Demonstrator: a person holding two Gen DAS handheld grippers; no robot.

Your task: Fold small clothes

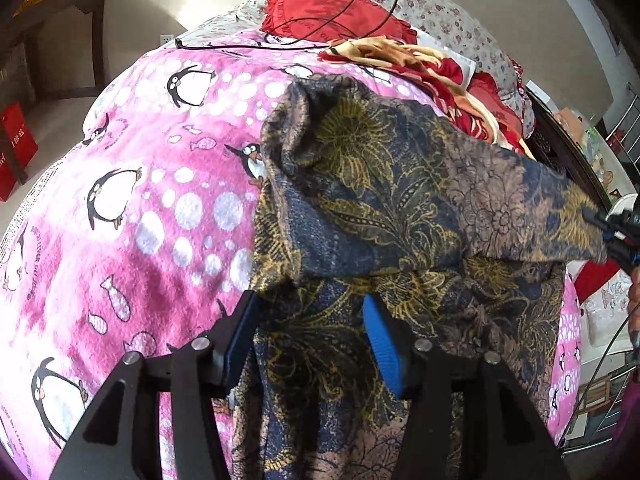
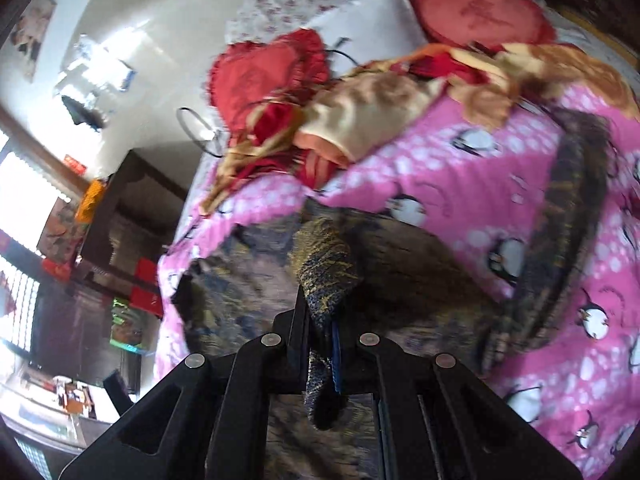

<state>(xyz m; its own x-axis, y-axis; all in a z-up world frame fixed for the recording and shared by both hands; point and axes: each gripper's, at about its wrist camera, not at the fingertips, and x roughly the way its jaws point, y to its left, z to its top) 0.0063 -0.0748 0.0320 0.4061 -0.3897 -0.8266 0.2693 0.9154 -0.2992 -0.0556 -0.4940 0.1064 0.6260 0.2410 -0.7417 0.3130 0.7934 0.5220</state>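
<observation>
A dark blue garment with a gold and tan floral print [image 1: 380,208] lies rumpled on the pink penguin blanket [image 1: 140,208]. My left gripper [image 1: 308,312] is open, its blue-padded fingers [image 1: 384,344] apart with the cloth lying between and over them. My right gripper [image 2: 320,320] is shut on a bunched edge of the same garment [image 2: 324,272] and holds it lifted off the blanket [image 2: 440,168]. It shows at the right edge of the left wrist view [image 1: 612,232], pulling a flap of cloth up and to the right.
At the bed's far end lie red heart-shaped cushions [image 1: 320,4], a red and gold cloth heap [image 1: 432,76], floral pillows [image 1: 452,12] and a black cable [image 1: 360,12]. A dark wooden cabinet [image 2: 132,208] stands beside the bed. Red boxes [image 1: 12,148] sit on the floor.
</observation>
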